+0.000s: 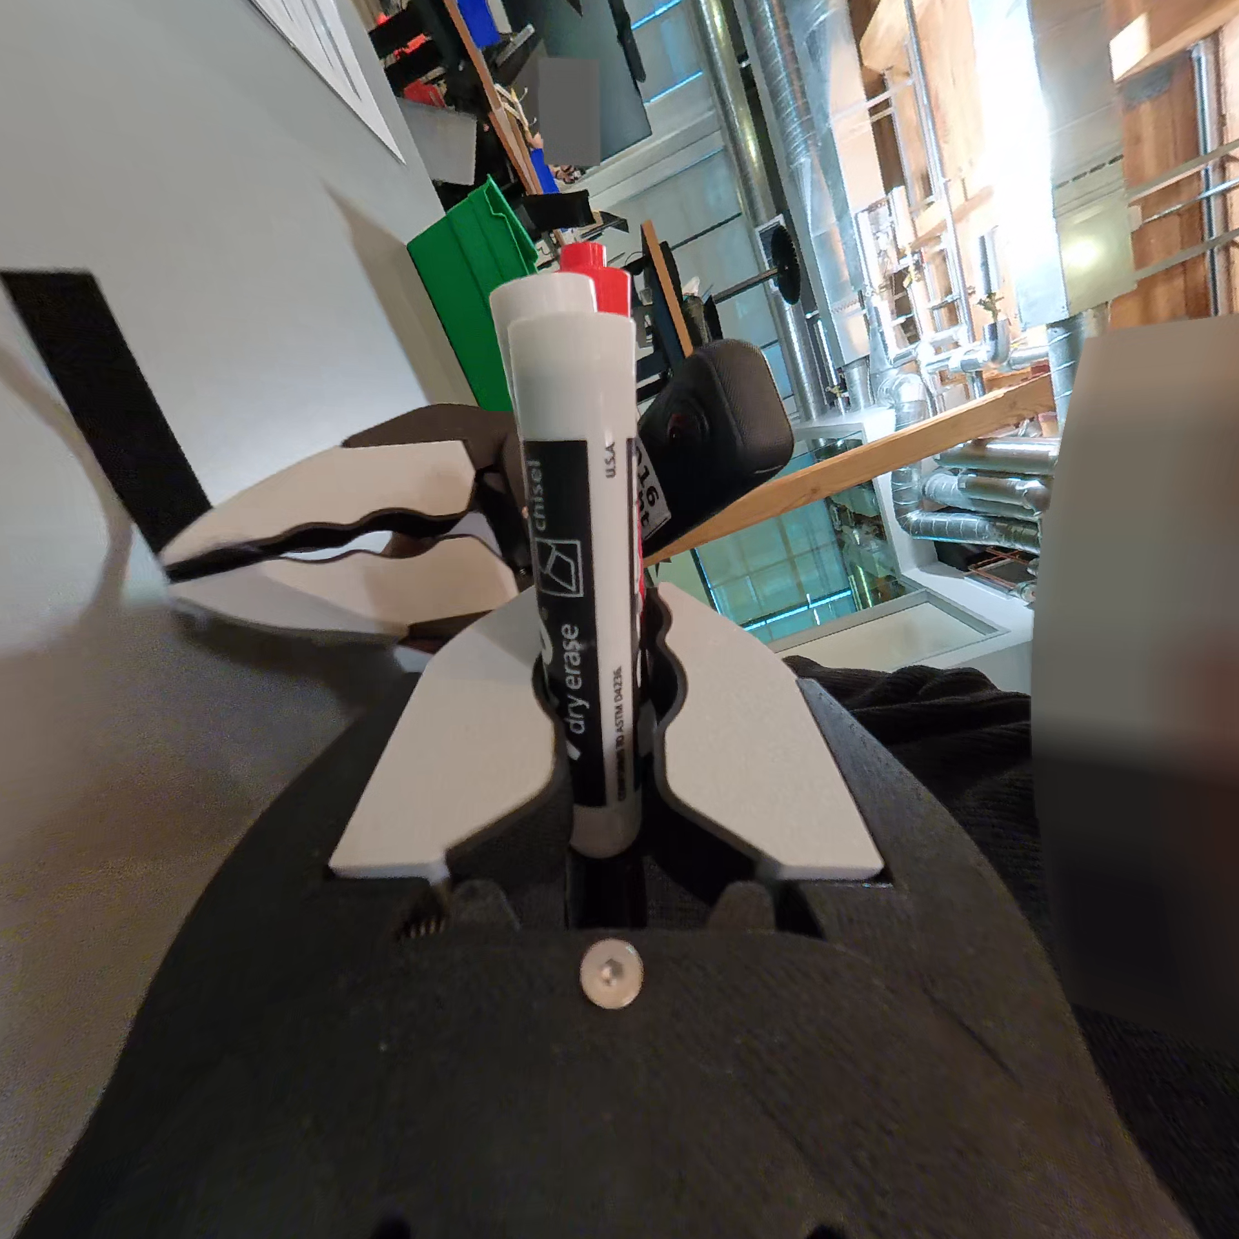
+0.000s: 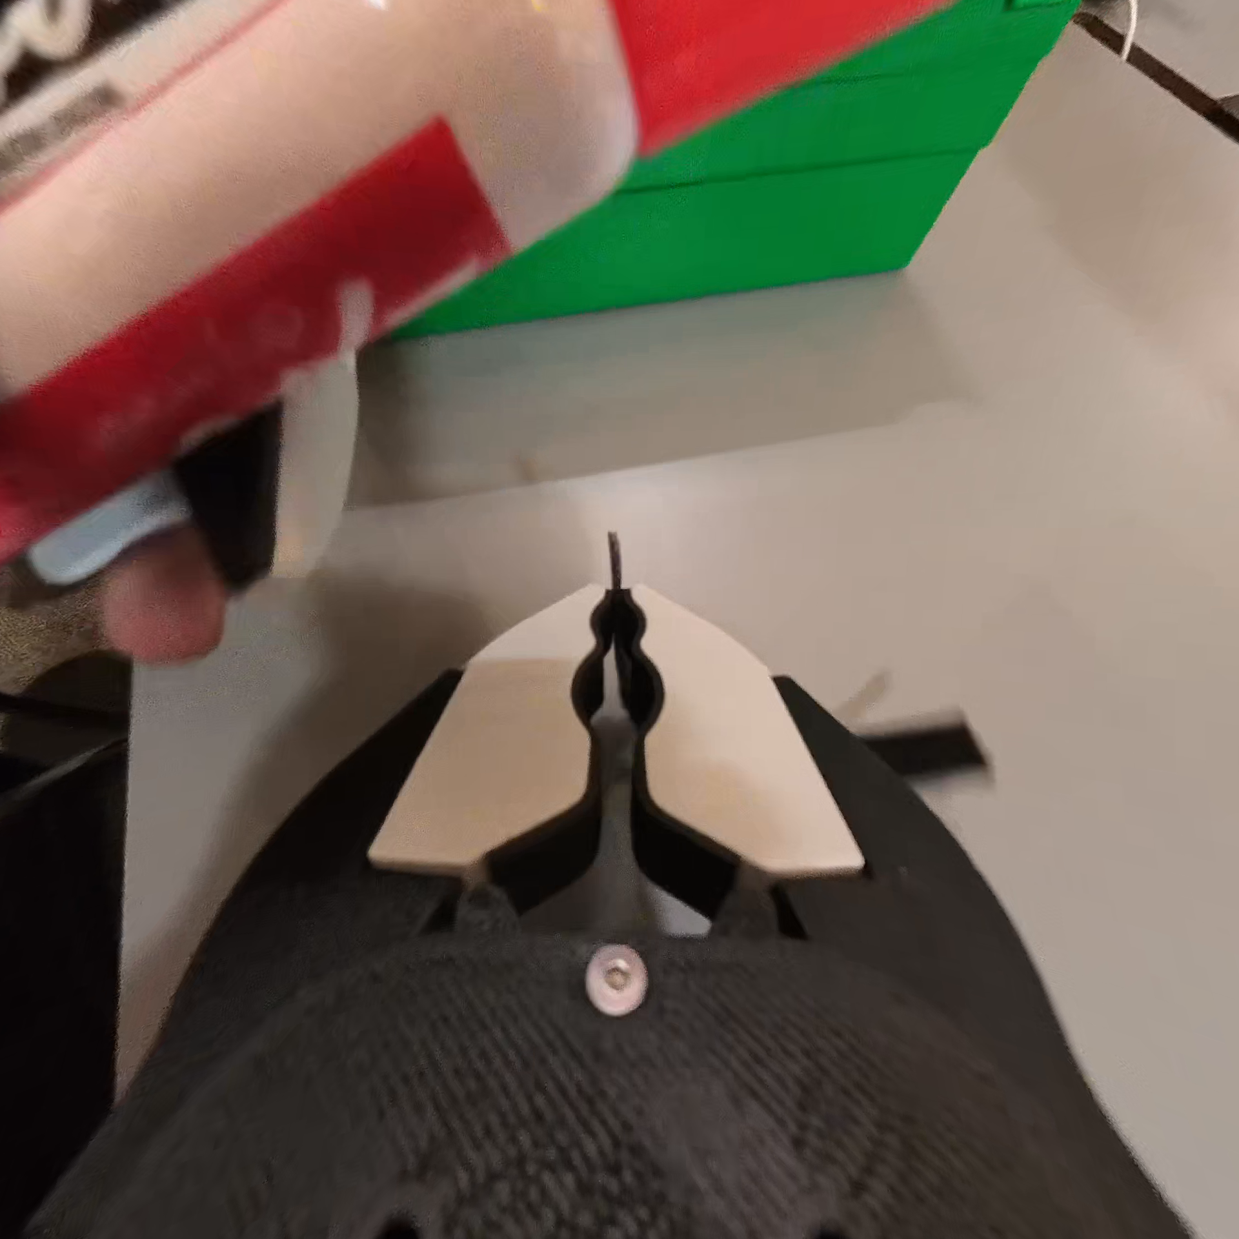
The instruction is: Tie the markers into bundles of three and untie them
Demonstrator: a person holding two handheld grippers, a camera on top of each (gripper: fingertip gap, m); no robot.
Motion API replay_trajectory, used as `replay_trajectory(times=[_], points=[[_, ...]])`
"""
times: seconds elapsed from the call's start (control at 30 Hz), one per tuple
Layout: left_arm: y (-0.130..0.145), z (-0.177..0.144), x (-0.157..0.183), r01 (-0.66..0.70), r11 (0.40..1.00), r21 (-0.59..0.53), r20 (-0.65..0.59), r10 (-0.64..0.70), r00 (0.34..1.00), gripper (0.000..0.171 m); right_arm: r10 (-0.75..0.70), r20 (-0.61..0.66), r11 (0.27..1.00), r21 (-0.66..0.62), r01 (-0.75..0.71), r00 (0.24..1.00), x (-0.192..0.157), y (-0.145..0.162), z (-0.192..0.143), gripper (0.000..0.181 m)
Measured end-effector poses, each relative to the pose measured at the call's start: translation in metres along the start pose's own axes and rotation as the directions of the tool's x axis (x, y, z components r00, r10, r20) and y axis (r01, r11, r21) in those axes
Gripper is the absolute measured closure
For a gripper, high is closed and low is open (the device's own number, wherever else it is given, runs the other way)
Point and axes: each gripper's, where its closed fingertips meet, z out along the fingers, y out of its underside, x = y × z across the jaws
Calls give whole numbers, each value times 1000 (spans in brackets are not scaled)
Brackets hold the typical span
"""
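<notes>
Left gripper [image 1: 603, 677] clamps 3 white-barrelled dry-erase markers [image 1: 590, 603] upright at mid-barrel. Right gripper [image 2: 613, 603] pinches a thin black strap [image 2: 614, 560]. Markers look light, stiff, slick; grip barrels.

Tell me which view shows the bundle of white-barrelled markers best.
Left wrist view: the bundle of white-barrelled markers stands sharp and centred between the left gripper fingers, black label facing the camera, a red cap behind. Right wrist view shows only a blurred, cropped stretch of it at upper left, red label and cap.
</notes>
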Motion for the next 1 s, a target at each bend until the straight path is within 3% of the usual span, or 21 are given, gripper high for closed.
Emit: replay_trajectory(times=[0.17, 0.27, 0.37, 0.43, 0.53, 0.6, 0.73, 0.9, 1.0], points=[[3, 2, -3, 7, 1000, -9, -15, -8, 1000, 152, -160, 100, 984, 97, 150, 982, 7, 11, -56, 180], [13, 11, -8, 28, 998, -51, -28, -29, 999, 152, -97, 286, 967, 253, 23, 953, 4, -8, -100, 180], [25, 23, -4, 49, 993, -103, -74, -57, 996, 152, -113, 587, 887, 423, -184, 802, -9, -33, -160, 180], [37, 32, -4, 56, 987, -153, -89, -71, 994, 152, -169, 700, 802, 507, -315, 694, -5, -42, -203, 180], [54, 46, -8, 65, 974, -217, -79, -84, 993, 152, -211, 818, 703, 508, -498, 536, 5, -40, -249, 179], [63, 54, -10, 72, 966, -250, -68, -91, 994, 152, -200, 824, 649, 516, -558, 529, 16, -38, -256, 180], [76, 63, -17, 103, 949, -297, -53, -124, 991, 152, -216, 780, 612, 576, -541, 587, 22, -38, -253, 180], [71, 65, -7, 105, 952, -288, -146, -152, 977, 152, -327, 683, 739, 616, -274, 653, -11, -18, -224, 180], [69, 63, -9, 115, 952, -283, -143, -160, 977, 152, -347, 645, 811, 571, -127, 681, -32, -3, -198, 180]])
